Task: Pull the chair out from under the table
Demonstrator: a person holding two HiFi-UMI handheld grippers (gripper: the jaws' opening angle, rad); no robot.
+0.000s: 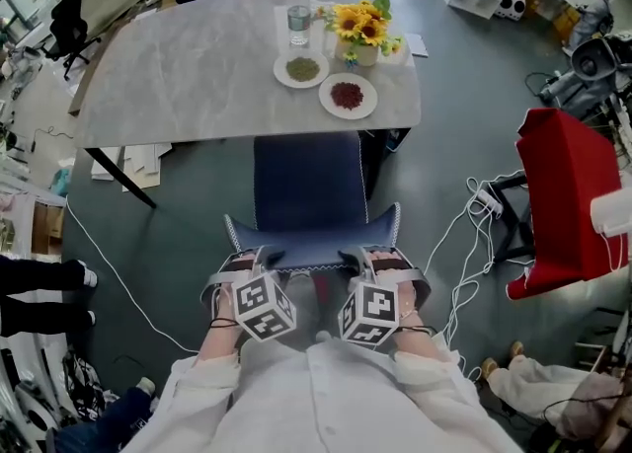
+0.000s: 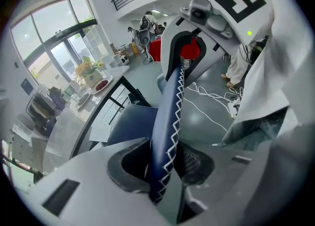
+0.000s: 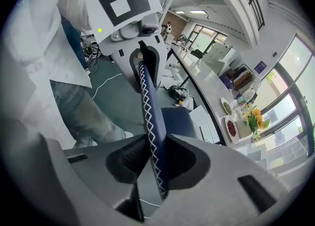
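Note:
A dark blue chair point(image 1: 310, 183) with white zigzag stitching stands at the near edge of the grey marble table point(image 1: 188, 76), its seat partly under the tabletop. My left gripper point(image 1: 259, 262) is shut on the left part of the chair's back rim. My right gripper point(image 1: 357, 262) is shut on the right part. In the left gripper view the stitched rim point(image 2: 167, 116) runs up between the jaws of the left gripper point(image 2: 162, 171). The right gripper view shows the same rim point(image 3: 147, 107) clamped in the right gripper point(image 3: 153, 158), with the left gripper point(image 3: 144, 55) farther along it.
On the table stand a glass point(image 1: 299, 25), a vase of sunflowers point(image 1: 361, 31) and two plates point(image 1: 301, 69) point(image 1: 348, 96). A red seat point(image 1: 568, 194) and white cables point(image 1: 472, 244) lie to the right. A person's shoes point(image 1: 84, 278) are at the left.

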